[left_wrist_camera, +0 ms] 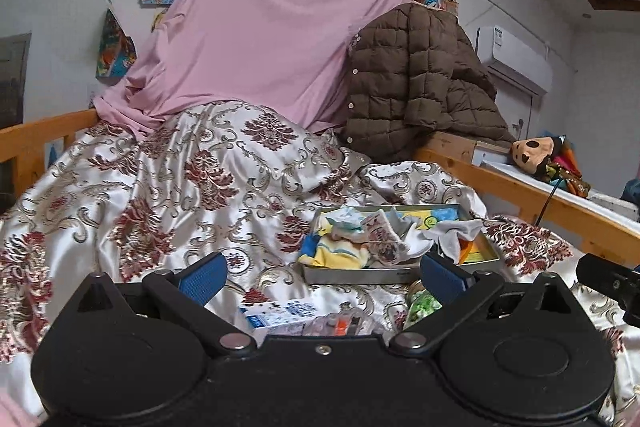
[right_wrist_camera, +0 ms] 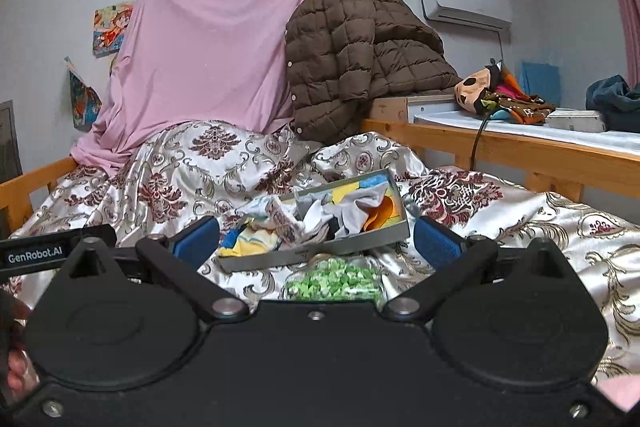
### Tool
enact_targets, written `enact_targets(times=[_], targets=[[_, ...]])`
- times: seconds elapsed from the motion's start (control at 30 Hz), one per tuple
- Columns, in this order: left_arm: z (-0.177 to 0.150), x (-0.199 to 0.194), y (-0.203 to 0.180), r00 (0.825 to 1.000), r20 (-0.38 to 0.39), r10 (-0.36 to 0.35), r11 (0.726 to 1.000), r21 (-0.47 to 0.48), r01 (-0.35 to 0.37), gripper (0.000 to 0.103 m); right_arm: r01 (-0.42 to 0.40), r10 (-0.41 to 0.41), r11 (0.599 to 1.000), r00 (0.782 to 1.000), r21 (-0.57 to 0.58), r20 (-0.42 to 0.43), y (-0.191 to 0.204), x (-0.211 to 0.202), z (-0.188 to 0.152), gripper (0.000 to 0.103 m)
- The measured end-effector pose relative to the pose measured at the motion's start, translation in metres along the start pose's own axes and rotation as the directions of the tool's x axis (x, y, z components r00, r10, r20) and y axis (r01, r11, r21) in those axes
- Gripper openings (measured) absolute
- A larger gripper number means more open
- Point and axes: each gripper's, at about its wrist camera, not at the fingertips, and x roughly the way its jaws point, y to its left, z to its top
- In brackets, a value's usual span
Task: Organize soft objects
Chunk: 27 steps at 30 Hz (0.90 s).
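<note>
Left tongs (left_wrist_camera: 322, 277) and right tongs (right_wrist_camera: 316, 241): both spread apart, empty, poised low over the bed. Bag of green pieces (right_wrist_camera: 334, 283): loose on the bedspread (left_wrist_camera: 160, 195), nearest. Metal tray (right_wrist_camera: 316, 254), just beyond: heaped with socks and small cloths (right_wrist_camera: 344, 211), unsorted, some spilling over the rim; organizing judged barely begun. Brown jacket (right_wrist_camera: 344, 59): farthest, draped.

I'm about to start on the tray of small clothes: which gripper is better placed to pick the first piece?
Probably the right gripper: open, with the tray centred between its fingers. The left gripper, also open, sees the tray off toward its right finger.
</note>
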Motion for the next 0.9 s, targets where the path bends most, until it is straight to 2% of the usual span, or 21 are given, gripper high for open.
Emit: enact_targets(times=[0.4,0.63,0.9], targets=[[-0.019,-0.029,0.004,0.999,-0.015,0.045,0.999,0.01,-0.045,0.102,0.027,-0.029,0.998,0.998,-0.05,-0.048,0.011,-0.024,-0.012,0.102],[-0.035,-0.032,0.004,0.995,-0.06,0.083,0.996,0.036,-0.08,0.102,0.048,-0.053,0.997,0.996,-0.067,-0.078,0.017,-0.032,-0.021,0.102],[-0.05,-0.035,-0.001,0.99,-0.113,0.082,0.995,0.06,-0.076,0.102,0.051,-0.064,0.993,0.99,-0.106,-0.127,0.022,-0.032,-0.03,0.102]])
